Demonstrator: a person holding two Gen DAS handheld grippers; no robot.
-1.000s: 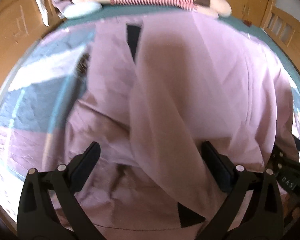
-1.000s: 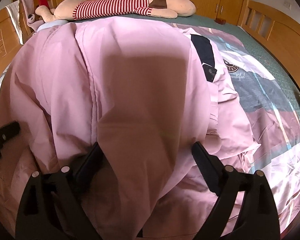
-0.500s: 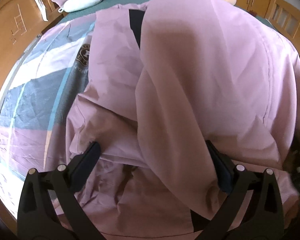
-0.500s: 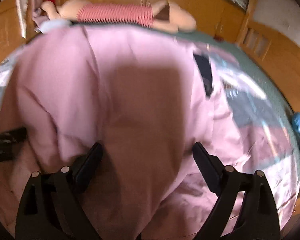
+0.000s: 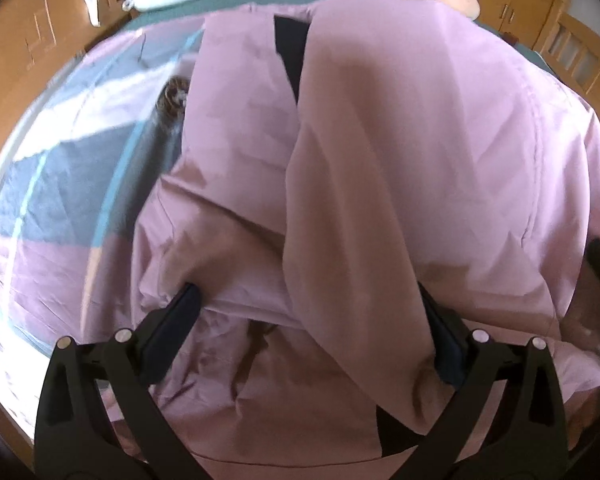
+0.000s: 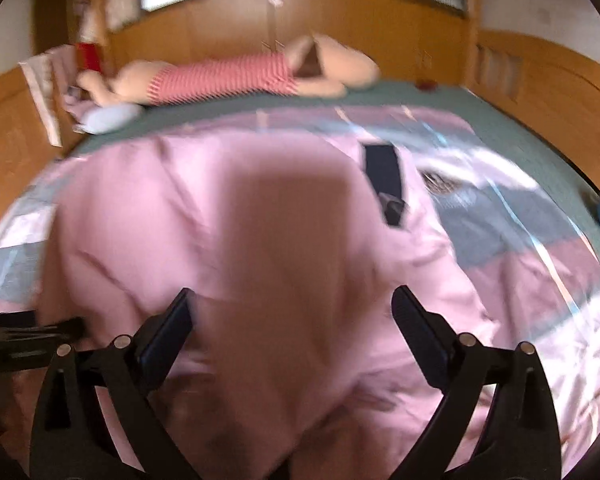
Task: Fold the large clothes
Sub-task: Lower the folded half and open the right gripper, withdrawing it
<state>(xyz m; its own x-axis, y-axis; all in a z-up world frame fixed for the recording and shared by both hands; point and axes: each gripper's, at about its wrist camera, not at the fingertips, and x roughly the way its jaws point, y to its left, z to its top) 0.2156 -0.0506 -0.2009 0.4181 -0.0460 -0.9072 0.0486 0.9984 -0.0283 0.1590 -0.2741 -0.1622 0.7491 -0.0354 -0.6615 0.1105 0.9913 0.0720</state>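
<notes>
**Fold laid over, both grippers letting go**

While the bed fills both views, the task's thing on it is a large pink garment, likely a jacket, spread ahead of and beneath both sets of jaws. Compared with a second ago, the right wrist view has tipped up to show more headboard and the striped plush toy, and the garment sits lower and further off; the frame is motion-blurred. I judge the right hand to be lifting clear after laying a fold.

Right gripper: jaws have just been opening and stand at full spread. A folded pink panel runs between them, but the pads do not press it. Nothing held.

Left gripper: jaws wide apart, pointing steeply down. A long folded flap of pink cloth passes between the fingers and on toward the far edge; neither pad appears to pinch it. View little changed from a second ago.

Garment look: smooth, thin fabric, creased in broad soft wrinkles, one panel lapped over the body. Seam line visible right of the left jaws. Black trim strip shows ahead of the left jaws; the same black strip lies ahead and right of the right jaws.

Further folds probably remain.
</notes>
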